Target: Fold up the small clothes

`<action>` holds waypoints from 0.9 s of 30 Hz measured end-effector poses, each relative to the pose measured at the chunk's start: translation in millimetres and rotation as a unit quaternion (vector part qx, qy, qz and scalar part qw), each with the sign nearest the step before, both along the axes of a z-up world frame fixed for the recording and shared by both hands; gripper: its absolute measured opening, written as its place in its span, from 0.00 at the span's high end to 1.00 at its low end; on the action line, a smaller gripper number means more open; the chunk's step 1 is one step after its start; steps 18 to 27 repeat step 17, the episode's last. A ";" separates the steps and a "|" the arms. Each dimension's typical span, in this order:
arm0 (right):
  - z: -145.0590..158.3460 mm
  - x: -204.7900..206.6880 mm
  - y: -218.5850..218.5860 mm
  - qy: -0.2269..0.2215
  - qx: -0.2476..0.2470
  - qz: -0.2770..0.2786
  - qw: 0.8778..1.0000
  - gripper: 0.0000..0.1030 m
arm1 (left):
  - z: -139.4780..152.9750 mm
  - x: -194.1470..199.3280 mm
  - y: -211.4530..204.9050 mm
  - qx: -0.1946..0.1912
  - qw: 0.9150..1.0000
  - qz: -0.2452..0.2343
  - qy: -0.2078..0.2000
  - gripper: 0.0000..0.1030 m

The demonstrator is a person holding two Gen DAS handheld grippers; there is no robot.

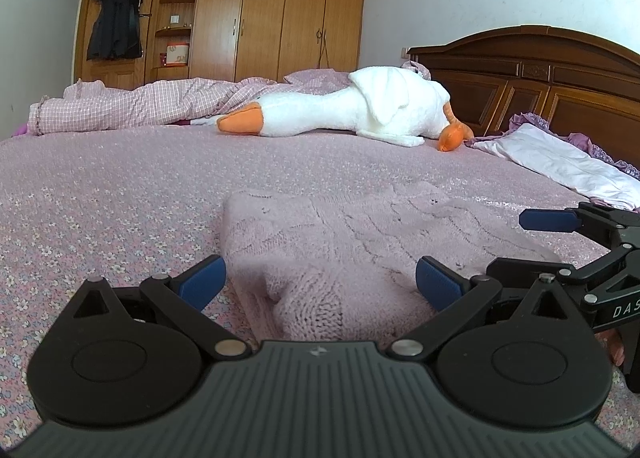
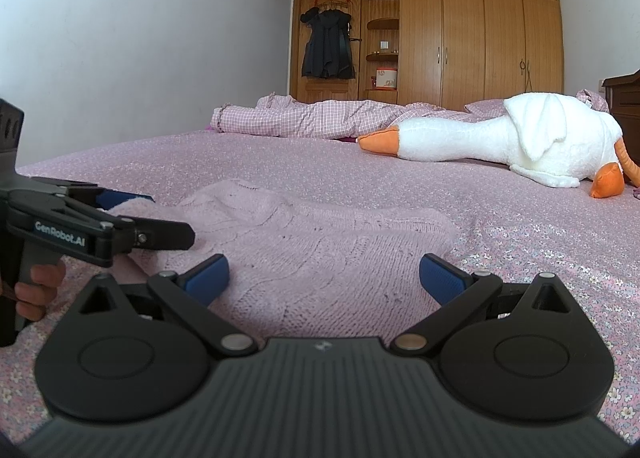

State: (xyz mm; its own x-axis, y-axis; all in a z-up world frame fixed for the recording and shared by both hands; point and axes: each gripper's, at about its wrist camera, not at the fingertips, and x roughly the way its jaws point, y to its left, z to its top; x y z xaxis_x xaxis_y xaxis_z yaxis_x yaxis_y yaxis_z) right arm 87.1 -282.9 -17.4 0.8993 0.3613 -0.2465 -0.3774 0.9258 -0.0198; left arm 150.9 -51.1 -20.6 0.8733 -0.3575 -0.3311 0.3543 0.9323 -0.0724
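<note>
1. Pink knit sweater (image 1: 320,242) lies flat on the bedspread (image 1: 100,197) right in front of both tools, its near hem bunched into a soft hump at 6 o'clock in my left view.
2. My left gripper (image 1: 320,282) is spread wide with nothing between its blue pads (image 1: 204,278); the bunched hem sits in the gap, untouched as far as I can tell.
3. My right gripper (image 2: 324,278) is just as wide and empty, over the sweater's near edge, its pads (image 2: 440,276) resting at the level of the knit.
4. From the right view, my left tool shows at 9 o'clock, its tips low against the garment's side.
5. To fold well, I judge I should pinch one layer of hem at each corner, lift evenly, and carry it away from me so the cable pattern stays straight.
6. The knit looks loose and stretchy; it will probably sag and drag on the flowered cotton.
7. Farther off, at 1 o'clock in the left view, a white plush goose (image 1: 360,109) with orange beak lies beside a checked quilt (image 1: 132,105).
8. Beyond stand the wooden wardrobe (image 1: 280,5) and dark carved headboard (image 1: 540,69).
</note>
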 end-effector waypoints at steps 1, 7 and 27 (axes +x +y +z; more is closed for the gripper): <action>0.1 0.1 0.0 0.000 0.000 0.000 1.000 0.00 | 0.1 0.1 -0.2 0.001 1.000 0.000 0.000 0.00; -1.0 1.3 -1.4 0.001 -0.001 0.001 1.000 0.00 | 0.4 1.4 1.2 -0.001 1.000 0.002 0.004 0.00; -0.1 3.0 -3.8 0.005 0.000 0.002 1.000 0.00 | 0.7 4.3 1.2 0.001 1.000 0.003 0.010 0.00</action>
